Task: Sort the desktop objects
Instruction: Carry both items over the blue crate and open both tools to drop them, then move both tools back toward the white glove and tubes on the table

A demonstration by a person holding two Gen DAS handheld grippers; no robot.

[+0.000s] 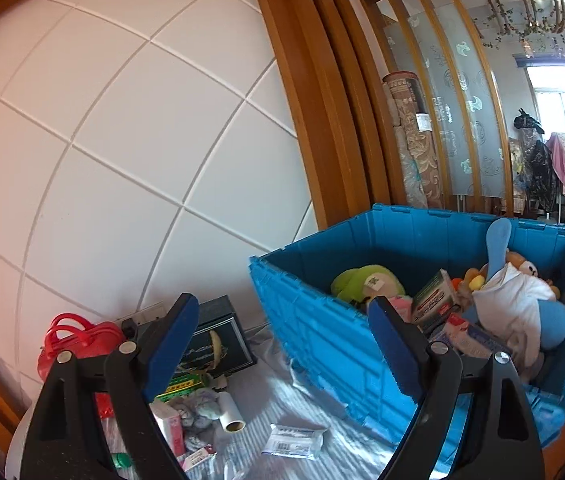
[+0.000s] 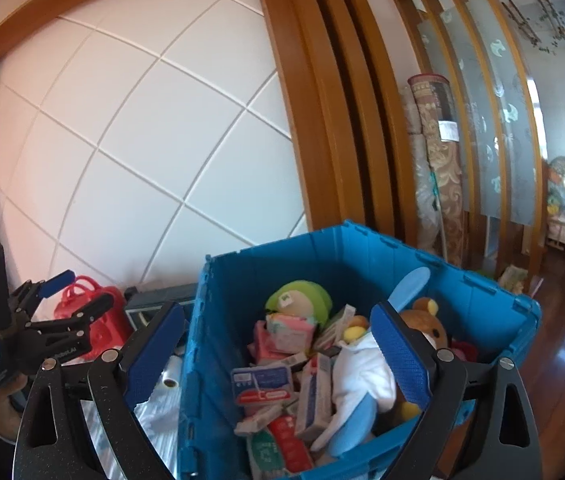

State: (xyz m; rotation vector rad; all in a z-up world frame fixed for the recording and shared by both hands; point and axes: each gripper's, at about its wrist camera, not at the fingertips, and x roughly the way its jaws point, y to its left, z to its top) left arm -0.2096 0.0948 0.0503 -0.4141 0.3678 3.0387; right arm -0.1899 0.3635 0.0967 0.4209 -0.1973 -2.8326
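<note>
A blue plastic crate [image 1: 322,320] [image 2: 202,360] stands on the table, filled with plush toys, small boxes and packets. My left gripper [image 1: 282,340] is open and empty, held above the table left of the crate; it also shows in the right wrist view [image 2: 78,292]. Below it lie a white packet [image 1: 296,442], a paper roll [image 1: 230,412], a pink box [image 1: 172,426] and a red handbag [image 1: 78,336]. My right gripper [image 2: 278,344] is open and empty, held above the crate over a white and blue plush [image 2: 362,380].
A dark framed box [image 1: 222,340] leans by the white tiled wall [image 1: 122,140]. A wooden door frame [image 1: 314,100] and rolled carpets [image 1: 414,140] stand behind the crate. The table's cloth [image 1: 282,400] is pale and striped. Wooden floor [image 2: 562,360] lies to the right.
</note>
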